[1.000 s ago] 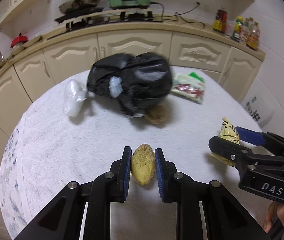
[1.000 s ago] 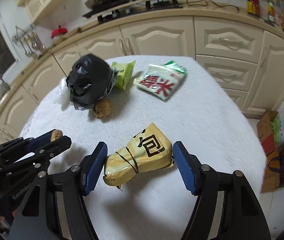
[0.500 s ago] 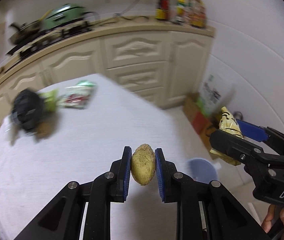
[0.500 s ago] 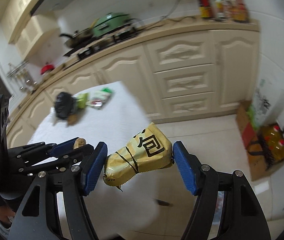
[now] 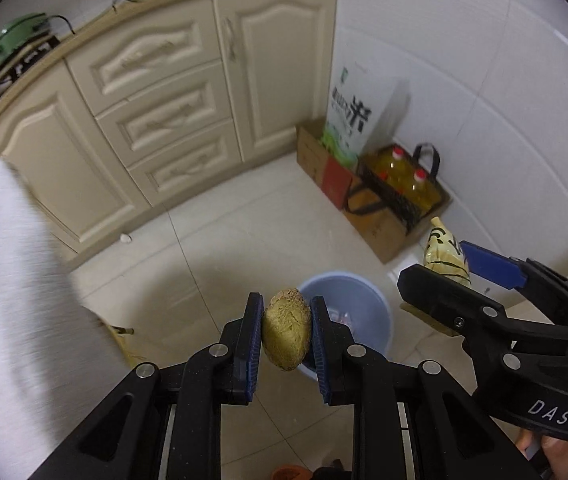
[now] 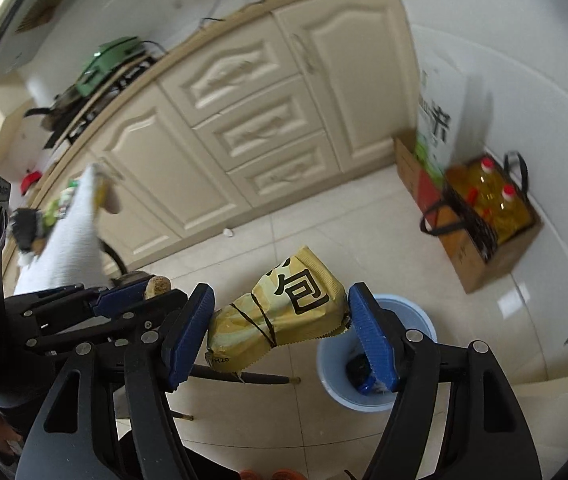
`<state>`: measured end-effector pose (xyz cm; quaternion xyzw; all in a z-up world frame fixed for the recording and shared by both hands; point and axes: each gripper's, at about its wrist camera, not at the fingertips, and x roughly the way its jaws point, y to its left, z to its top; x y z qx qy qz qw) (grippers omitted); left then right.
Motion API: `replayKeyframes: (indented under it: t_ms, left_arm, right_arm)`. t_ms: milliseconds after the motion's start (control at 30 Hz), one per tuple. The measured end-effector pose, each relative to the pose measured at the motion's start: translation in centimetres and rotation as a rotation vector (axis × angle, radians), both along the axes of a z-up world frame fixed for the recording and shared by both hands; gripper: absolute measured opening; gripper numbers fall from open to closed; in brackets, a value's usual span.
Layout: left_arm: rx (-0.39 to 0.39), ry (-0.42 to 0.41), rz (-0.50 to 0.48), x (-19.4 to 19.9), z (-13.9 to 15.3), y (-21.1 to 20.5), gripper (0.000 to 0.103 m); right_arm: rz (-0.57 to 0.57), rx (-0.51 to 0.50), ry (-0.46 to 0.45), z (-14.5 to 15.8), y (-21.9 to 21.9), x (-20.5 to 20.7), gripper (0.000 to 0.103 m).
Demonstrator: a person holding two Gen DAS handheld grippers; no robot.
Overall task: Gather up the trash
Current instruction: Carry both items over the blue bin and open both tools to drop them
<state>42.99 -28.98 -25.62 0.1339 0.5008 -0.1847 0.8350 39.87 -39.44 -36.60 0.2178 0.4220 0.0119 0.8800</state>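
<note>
My left gripper (image 5: 286, 299) is shut on a brown, rough oval lump (image 5: 285, 330), which hangs above the near rim of a light blue bin (image 5: 363, 280) on the floor. In the right wrist view, my right gripper (image 6: 280, 300) has a yellow snack packet (image 6: 284, 312) with black characters between its blue pads. Its jaws are opening, and the packet still spans them, just left of the bin (image 6: 335, 384). Dark trash lies inside the bin. The left wrist view shows the right gripper (image 5: 435, 260) with the packet (image 5: 443, 252) to the bin's right. The left gripper (image 6: 152, 286) appears at lower left.
The white-clothed table (image 5: 16, 300) with leftover wrappers is off to the left. Cream cabinets (image 5: 156, 112) stand behind. A cardboard box (image 5: 387, 232) with oil bottles and a rice bag (image 5: 349, 120) sit against the tiled wall. A dark rod (image 6: 244, 376) lies on the floor.
Both grippers swung from over the table, past its edge, to above the floor bin, each still carrying its item. The table and black bag slid off to the left.
</note>
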Motion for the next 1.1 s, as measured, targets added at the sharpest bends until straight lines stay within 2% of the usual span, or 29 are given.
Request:
replayKeyframes:
  t_ms: [200, 467, 533, 567, 600, 633, 700, 933, 1100]
  left_arm:
    - [0.042, 0.061, -0.013, 4.3, -4.2, -4.0, 0.019]
    - [0.063, 0.101, -0.048, 7.6, -8.4, -8.3, 0.02]
    - [0.058, 0.097, -0.053, 7.9, -8.7, -8.7, 0.021]
    - [0.058, 0.089, -0.056, 8.0, -8.8, -8.9, 0.023]
    - [0.059, 0.084, -0.054, 8.1, -8.8, -9.1, 0.034]
    - [0.06, 0.077, -0.044, 8.2, -8.8, -9.3, 0.055]
    - [0.051, 0.047, -0.03, 7.5, -8.6, -8.9, 0.068]
    - [0.05, 0.022, -0.04, 5.2, -7.1, -8.7, 0.068]
    - [0.03, -0.025, -0.02, 3.1, -3.5, -6.8, 0.069]
  right_arm:
    - [-0.082, 0.022, 0.049, -3.5, -3.3, 0.1, 0.09]
    - [-0.131, 0.018, 0.084, -4.9, -6.3, -1.1, 0.092]
    - [-0.145, 0.011, 0.084, -4.8, -6.9, -1.5, 0.093]
    - [-0.149, 0.009, 0.084, -4.8, -7.2, -1.7, 0.093]
    - [-0.151, 0.008, 0.082, -4.7, -7.5, -1.9, 0.093]
    - [-0.155, 0.005, 0.08, -4.5, -7.6, -2.0, 0.093]
    - [-0.162, 0.009, 0.078, -4.3, -8.0, -2.2, 0.094]
    - [-0.164, 0.001, 0.061, -2.8, -7.7, -2.9, 0.094]
    - [-0.153, -0.031, 0.03, 0.1, -6.2, -3.5, 0.094]
